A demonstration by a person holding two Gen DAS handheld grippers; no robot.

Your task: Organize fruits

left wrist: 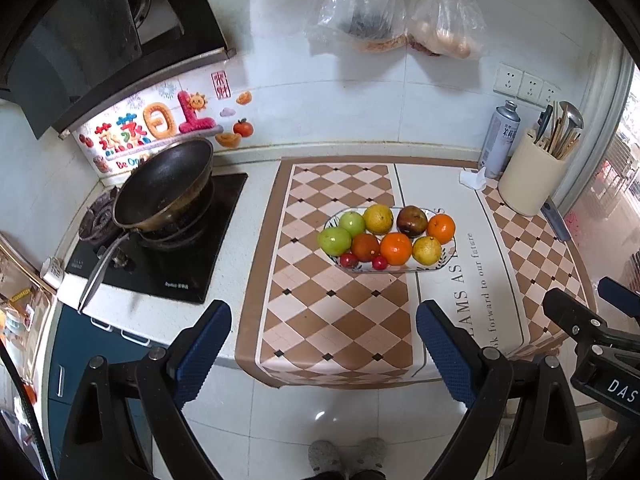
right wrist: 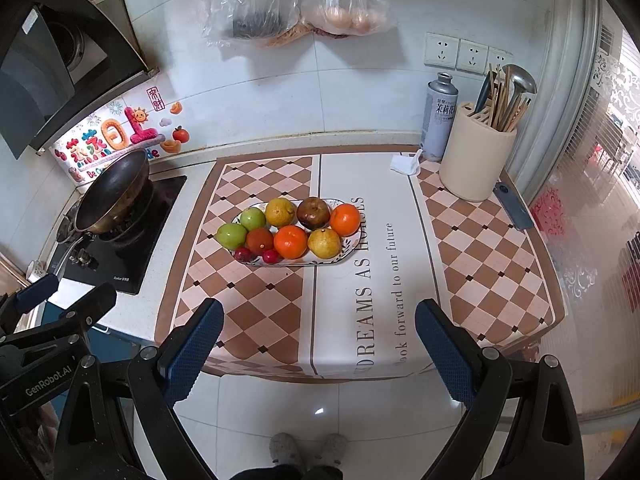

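Ten mixed fruits (left wrist: 396, 247) crowded on an oval plate (left wrist: 448, 260).

Fruits (right wrist: 291, 241) fill the plate (right wrist: 352, 249) (checkered mat (right wrist: 256, 300) beneath).

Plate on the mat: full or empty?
Full. The plate holds two green fruits, oranges, yellow and dark fruits, and small red ones, all inside its rim.

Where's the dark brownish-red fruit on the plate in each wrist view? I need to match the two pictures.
Left wrist: the dark brownish-red fruit sits right of centre, in the back row of the oval patterned plate.
Right wrist: the same fruit sits at centre, also in the back row.
Shared landmark: the cream cylindrical utensil holder stands to the right of the plate in both.
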